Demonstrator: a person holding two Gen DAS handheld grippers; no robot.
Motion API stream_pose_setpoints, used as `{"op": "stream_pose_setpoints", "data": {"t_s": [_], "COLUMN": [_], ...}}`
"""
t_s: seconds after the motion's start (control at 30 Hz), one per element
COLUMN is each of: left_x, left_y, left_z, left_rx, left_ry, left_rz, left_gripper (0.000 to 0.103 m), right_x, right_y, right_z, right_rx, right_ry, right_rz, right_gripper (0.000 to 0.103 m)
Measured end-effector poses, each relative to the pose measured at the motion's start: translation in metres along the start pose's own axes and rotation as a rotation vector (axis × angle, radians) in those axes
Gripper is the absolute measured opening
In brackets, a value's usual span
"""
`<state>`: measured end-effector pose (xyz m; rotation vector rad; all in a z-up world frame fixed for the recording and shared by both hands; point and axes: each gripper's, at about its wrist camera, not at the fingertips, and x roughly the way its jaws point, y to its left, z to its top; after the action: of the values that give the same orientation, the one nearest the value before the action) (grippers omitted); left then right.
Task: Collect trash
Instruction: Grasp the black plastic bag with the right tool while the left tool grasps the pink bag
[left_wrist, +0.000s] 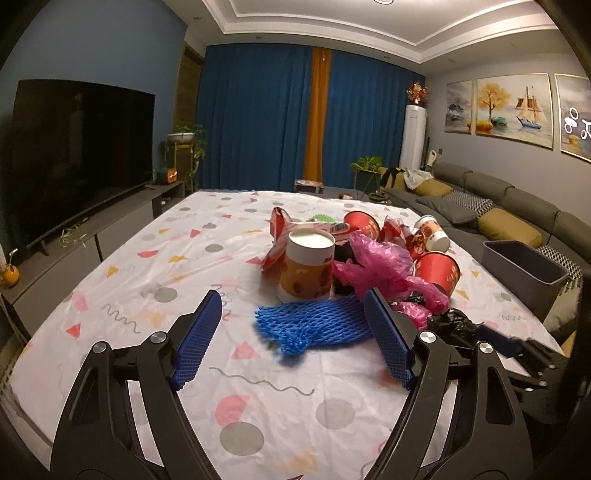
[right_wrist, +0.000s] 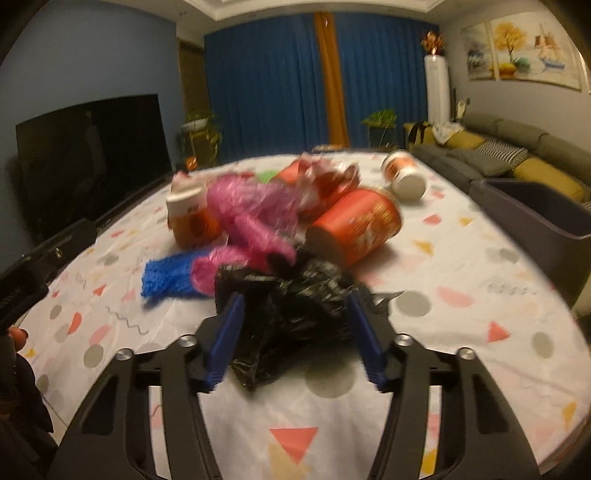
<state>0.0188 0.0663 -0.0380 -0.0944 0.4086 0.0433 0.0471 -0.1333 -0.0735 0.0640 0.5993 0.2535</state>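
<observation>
We had the left gripper (left_wrist: 293, 334) spread wide over the patterned white tablecloth (left_wrist: 147, 266), its pads either side of the blue foam mesh sleeve (left_wrist: 314, 325) without touching it. The right gripper (right_wrist: 295, 332) had its blue pads against the crumpled black plastic bag (right_wrist: 291, 314), though blur kept us from confirming a firm clamp. The remaining trash sat mid-table: pink plastic bag (left_wrist: 376, 269), upright orange paper tub (left_wrist: 308, 266), tipped red paper cup (right_wrist: 358, 225). A grey plastic bin (left_wrist: 524, 273) stood past the table's right edge.

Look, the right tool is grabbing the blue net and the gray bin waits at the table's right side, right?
Not quite. In the right wrist view, the right tool is around the black bag, not the blue net. The gray bin does wait at the right.
</observation>
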Motion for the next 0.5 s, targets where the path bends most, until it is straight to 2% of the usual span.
{"op": "stream_pose_setpoints", "data": {"t_s": [0.03, 0.1, 0.2, 0.27, 0.5], "left_x": [0.001, 0.004, 0.007, 0.008, 0.012], "left_y": [0.000, -0.001, -0.005, -0.009, -0.028], "left_z": [-0.001, -0.002, -0.002, -0.003, -0.007], "left_rx": [0.002, 0.004, 0.007, 0.012, 0.048], "left_ry": [0.003, 0.008, 0.018, 0.024, 0.039], "left_rz": [-0.005, -0.014, -0.024, -0.035, -0.082], "left_gripper": [0.078, 0.078, 0.078, 0.078, 0.078], "right_x": [0.002, 0.008, 0.012, 0.011, -0.017], "right_y": [0.002, 0.005, 0.006, 0.004, -0.013], "right_z": [-0.001, -0.002, -0.003, -0.005, -0.009], "right_rx": [-0.005, -0.021, -0.024, -0.026, -0.029], "right_ry": [0.008, 0.033, 0.049, 0.046, -0.005], "right_rz": [0.000, -0.001, 0.011, 0.010, -0.035], "right_gripper": [0.043, 0.026, 0.007, 0.002, 0.001]}}
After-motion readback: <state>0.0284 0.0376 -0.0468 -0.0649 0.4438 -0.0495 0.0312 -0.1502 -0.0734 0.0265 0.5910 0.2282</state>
